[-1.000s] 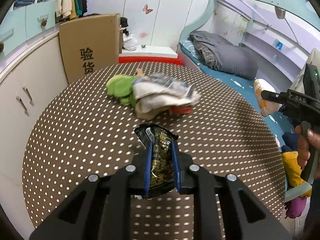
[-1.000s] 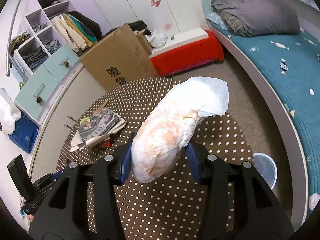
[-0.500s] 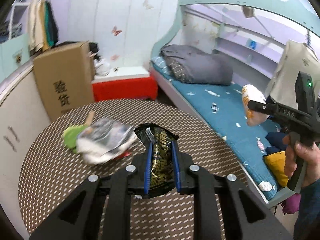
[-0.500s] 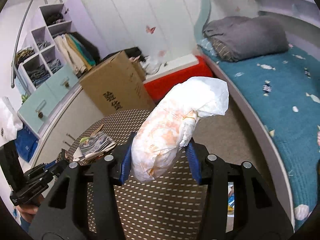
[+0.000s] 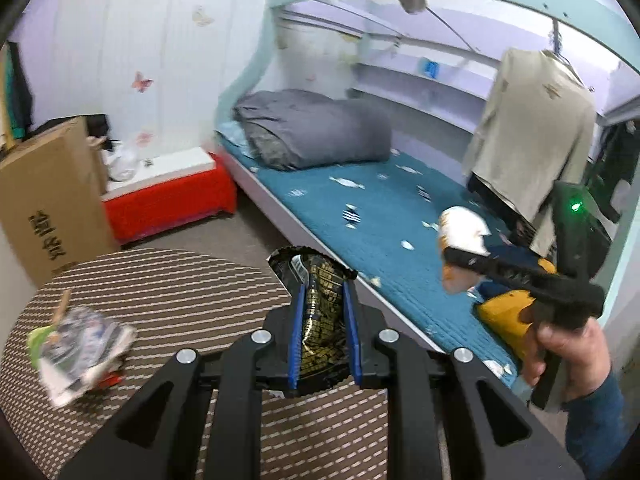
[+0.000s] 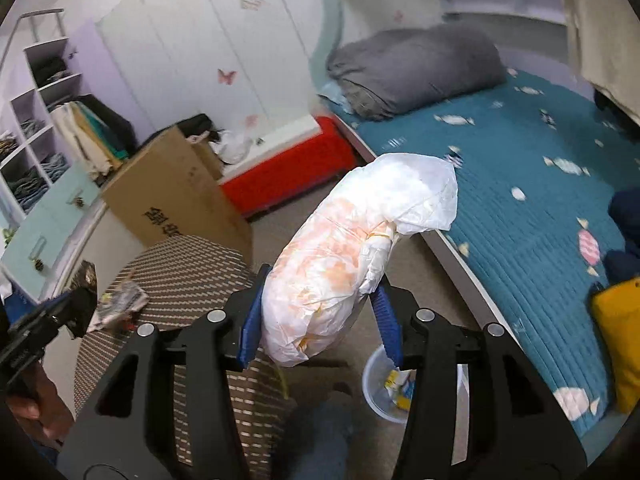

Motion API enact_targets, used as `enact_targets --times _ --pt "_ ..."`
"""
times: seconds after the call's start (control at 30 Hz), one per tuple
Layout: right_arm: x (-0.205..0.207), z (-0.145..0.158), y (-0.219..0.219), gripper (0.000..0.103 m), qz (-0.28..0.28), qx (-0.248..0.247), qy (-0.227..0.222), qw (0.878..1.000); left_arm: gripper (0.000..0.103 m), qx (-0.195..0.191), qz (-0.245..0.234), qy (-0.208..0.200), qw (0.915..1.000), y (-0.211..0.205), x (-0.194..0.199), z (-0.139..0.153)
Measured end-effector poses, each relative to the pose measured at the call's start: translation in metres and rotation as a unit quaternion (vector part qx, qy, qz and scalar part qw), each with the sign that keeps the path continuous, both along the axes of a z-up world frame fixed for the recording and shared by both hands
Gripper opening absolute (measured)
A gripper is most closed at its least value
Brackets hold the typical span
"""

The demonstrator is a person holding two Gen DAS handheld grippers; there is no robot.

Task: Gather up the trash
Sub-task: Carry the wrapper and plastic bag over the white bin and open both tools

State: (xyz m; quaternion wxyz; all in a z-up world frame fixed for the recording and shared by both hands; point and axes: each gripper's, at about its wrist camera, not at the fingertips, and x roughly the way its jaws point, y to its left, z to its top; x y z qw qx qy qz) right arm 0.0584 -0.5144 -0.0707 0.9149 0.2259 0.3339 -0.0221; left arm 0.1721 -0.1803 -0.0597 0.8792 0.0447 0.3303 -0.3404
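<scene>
Both grippers have swung off the round brown dotted bench [image 5: 168,292] toward the bed side; I judge both loads are headed for the translucent plastic bin [image 6: 378,390] on the floor, directly below the right gripper [image 6: 318,320]; its jaws pinch a crumpled white plastic bag stained orange [image 6: 352,248]; the left gripper [image 5: 325,332] holds a crinkled black-and-gold foil wrapper [image 5: 320,308] between pressed jaws, above the bench edge; a heap of papers [image 5: 76,344] remains on the bench.

Cardboard box [image 6: 176,196]: two large black Chinese characters printed on its side, 验货, blurred in the left wrist view [image 5: 48,236]. Black-and-gold wrapper [image 5: 322,320]: gold print and a barcode, too small to read. No other legible text.
</scene>
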Motion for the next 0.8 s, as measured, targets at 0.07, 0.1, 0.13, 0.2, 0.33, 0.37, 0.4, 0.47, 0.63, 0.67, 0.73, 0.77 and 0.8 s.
enact_targets --times 0.07,0.1,0.13,0.2,0.33,0.37,0.4,0.47,0.63,0.67,0.73,0.77,0.8 --pt "-0.001 -0.012 -0.008 0.048 -0.005 0.006 0.011 1.0 0.018 0.003 -0.017 0.013 0.9998 -0.019 0.003 -0.007" --pt "0.0 -0.017 -0.011 0.048 -0.006 0.009 0.016 1.0 0.018 0.006 -0.026 0.02 0.9995 -0.03 0.005 -0.011" --pt "0.002 -0.025 -0.014 0.048 -0.009 0.012 0.024 1.0 0.018 0.008 -0.033 0.024 0.9992 -0.038 0.005 -0.014" --pt "0.006 -0.039 -0.021 0.048 -0.011 0.021 0.038 0.999 0.018 0.016 -0.047 0.033 0.9982 -0.056 0.008 -0.021" --pt "0.013 -0.07 -0.031 0.049 -0.014 0.044 0.064 0.997 0.018 0.043 -0.075 0.056 0.9947 -0.094 0.015 -0.044" --pt "0.016 -0.076 -0.033 0.049 -0.014 0.047 0.07 0.996 0.018 0.048 -0.079 0.061 0.9939 -0.1 0.017 -0.049" --pt "0.017 -0.084 -0.036 0.049 -0.015 0.051 0.076 0.996 0.018 0.057 -0.083 0.067 0.9927 -0.108 0.019 -0.057" --pt "0.021 -0.098 -0.041 0.049 -0.017 0.06 0.088 0.994 0.018 0.07 -0.087 0.08 0.9905 -0.122 0.025 -0.072" --pt "0.028 -0.13 -0.05 0.05 -0.019 0.074 0.12 0.99 0.018 0.094 -0.093 0.109 0.9852 -0.144 0.038 -0.1" --pt "0.03 -0.138 -0.051 0.05 -0.019 0.076 0.128 0.989 0.018 0.098 -0.093 0.113 0.9844 -0.148 0.04 -0.104" --pt "0.035 -0.157 -0.053 0.051 -0.016 0.086 0.151 0.985 0.018 0.103 -0.094 0.119 0.983 -0.153 0.044 -0.11" --pt "0.039 -0.163 -0.054 0.052 -0.015 0.09 0.159 0.983 0.018 0.107 -0.096 0.121 0.9822 -0.156 0.045 -0.114" --pt "0.043 -0.178 -0.056 0.06 -0.013 0.098 0.172 0.98 0.018 0.11 -0.097 0.123 0.9815 -0.158 0.045 -0.115"
